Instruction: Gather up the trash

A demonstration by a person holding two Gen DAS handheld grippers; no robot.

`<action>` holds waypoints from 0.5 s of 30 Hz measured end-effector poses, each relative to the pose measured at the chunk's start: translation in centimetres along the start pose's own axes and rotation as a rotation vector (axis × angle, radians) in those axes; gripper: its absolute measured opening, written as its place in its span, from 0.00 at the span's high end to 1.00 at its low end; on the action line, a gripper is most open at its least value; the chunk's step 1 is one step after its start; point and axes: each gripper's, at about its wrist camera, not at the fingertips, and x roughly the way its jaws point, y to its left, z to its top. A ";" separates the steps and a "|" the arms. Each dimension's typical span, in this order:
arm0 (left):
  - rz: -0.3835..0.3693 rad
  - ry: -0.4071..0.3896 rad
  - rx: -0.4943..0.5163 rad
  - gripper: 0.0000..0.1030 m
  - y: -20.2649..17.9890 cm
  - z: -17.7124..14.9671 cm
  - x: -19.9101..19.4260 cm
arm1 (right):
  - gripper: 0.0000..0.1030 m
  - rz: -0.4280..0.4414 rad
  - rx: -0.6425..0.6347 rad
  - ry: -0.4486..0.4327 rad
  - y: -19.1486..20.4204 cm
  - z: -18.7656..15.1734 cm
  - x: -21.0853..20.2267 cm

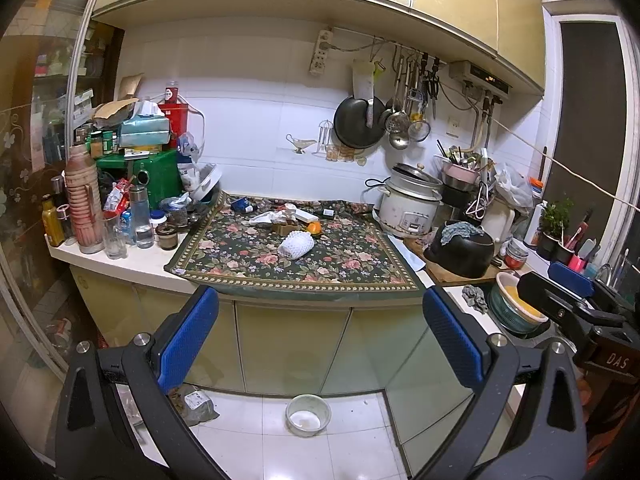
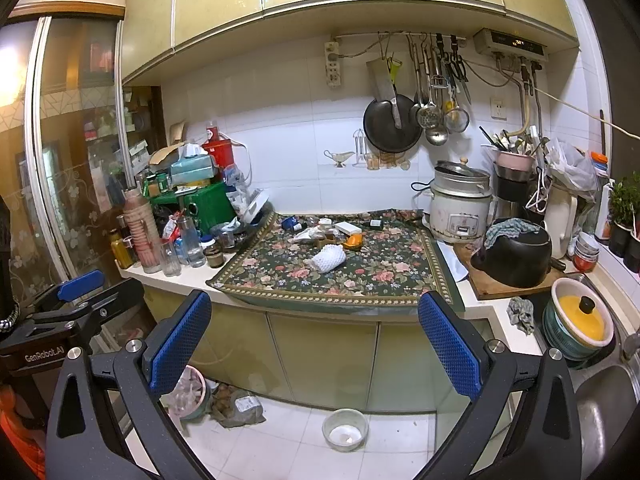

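Note:
Trash lies on a floral cloth on the counter: a white foam fruit net, crumpled white paper, an orange peel, a white box, a small dark bottle and a blue wrapper. My left gripper is open and empty, in front of the counter and well short of the trash. My right gripper is open and empty, likewise in front of the counter. The right gripper also shows in the left wrist view.
Bottles, jars and a green box crowd the counter's left end. A rice cooker, black kettle on a board, and a sink with a yellow-lidded pot stand right. A small bowl and a bag lie on the floor.

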 end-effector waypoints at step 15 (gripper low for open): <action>0.001 0.001 -0.001 0.01 0.3 0.0 0.0 | 0.00 0.001 0.000 0.000 0.1 -0.1 0.0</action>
